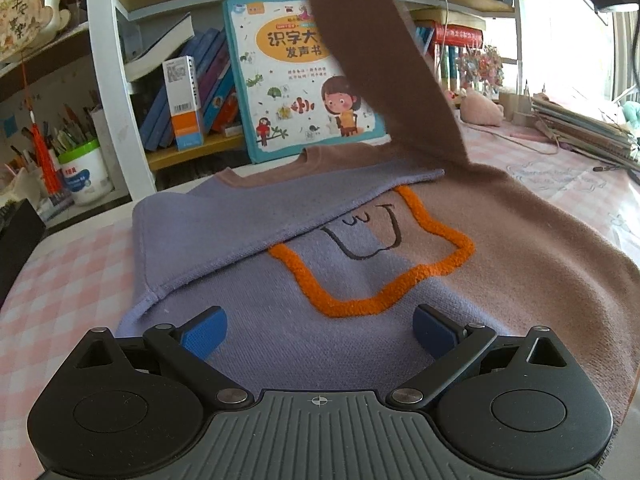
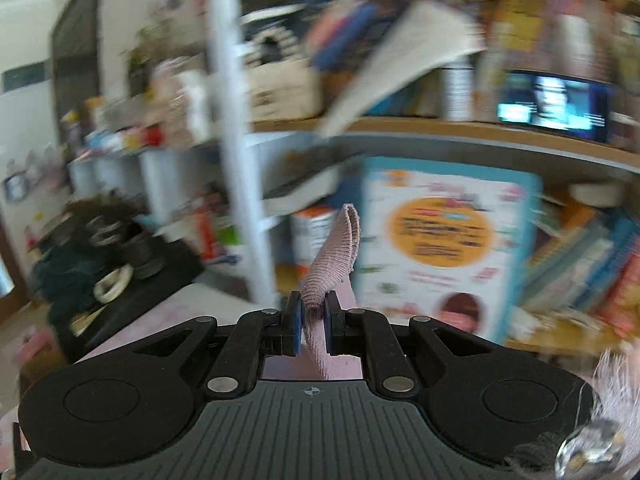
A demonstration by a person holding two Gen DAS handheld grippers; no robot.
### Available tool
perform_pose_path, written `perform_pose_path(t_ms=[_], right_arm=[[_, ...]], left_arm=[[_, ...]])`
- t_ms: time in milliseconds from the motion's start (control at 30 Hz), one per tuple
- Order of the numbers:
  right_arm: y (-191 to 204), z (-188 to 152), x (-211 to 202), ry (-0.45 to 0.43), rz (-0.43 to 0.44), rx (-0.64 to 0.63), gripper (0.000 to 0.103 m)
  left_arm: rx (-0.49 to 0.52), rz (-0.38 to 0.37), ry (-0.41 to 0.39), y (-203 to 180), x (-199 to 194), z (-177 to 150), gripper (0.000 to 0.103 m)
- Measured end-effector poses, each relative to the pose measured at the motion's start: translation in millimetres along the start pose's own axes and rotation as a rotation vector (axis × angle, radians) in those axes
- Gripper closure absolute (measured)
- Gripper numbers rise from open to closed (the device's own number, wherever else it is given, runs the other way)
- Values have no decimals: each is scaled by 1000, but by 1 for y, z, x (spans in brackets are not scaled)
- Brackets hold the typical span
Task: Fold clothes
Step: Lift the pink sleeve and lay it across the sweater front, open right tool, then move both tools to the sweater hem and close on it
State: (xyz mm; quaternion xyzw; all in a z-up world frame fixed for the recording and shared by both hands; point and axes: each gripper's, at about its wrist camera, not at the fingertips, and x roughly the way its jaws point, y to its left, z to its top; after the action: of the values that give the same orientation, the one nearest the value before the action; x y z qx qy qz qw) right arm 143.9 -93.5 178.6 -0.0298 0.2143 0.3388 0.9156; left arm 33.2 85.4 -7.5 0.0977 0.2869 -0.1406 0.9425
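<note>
A purple and brown sweater (image 1: 280, 320) with an orange outline design lies flat on the checked tablecloth (image 1: 60, 280). Its purple left sleeve (image 1: 224, 232) is folded across the chest. Its brown right sleeve (image 1: 376, 64) is lifted high above the table. My left gripper (image 1: 320, 330) is open and empty, low over the sweater's hem. My right gripper (image 2: 312, 328) is shut on the ribbed pinkish-brown sleeve cuff (image 2: 334, 260), held up in the air. The right wrist view is motion-blurred.
A shelf unit stands behind the table with books and a large children's book (image 1: 296, 80). A white can (image 1: 86, 176) of pens stands at the left. Stacked papers (image 1: 580, 128) and a pink plush toy (image 1: 480, 108) lie at the right.
</note>
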Motion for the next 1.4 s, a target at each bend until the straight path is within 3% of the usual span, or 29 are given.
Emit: perform_pose_path(t_ms=[100,300,600,633,667,733,900,1067,1400], right_arm=[[23,-3,28,50,62,-25,93],[46,-23,82,151,90,-55,93],[52,-49,114,230,134,-18,90],[51,-50,114,232,145,-4,81],[49,-49,113,227,160,14,63],[44,-45,106,198,177,44,48],[26,-37,83,151,116,53,47],[-4,-46,63,161,49,99,45],[-42,-113,19,249,-28,216,39]], left_arm=[[-3,-5,-7,1,-1,0,2],[-16,-28,-6,3,0,0,2],[-22,-26,-2,2,0,0,1],[-22,-25,-2,2,0,0,1],[-22,-24,-1,2,0,0,1],[-22,-22,1,2,0,0,1],[-30,-29,5,4,1,1,1],[-37,-33,9,6,1,1,1],[-17,0,33,1,6,1,0]])
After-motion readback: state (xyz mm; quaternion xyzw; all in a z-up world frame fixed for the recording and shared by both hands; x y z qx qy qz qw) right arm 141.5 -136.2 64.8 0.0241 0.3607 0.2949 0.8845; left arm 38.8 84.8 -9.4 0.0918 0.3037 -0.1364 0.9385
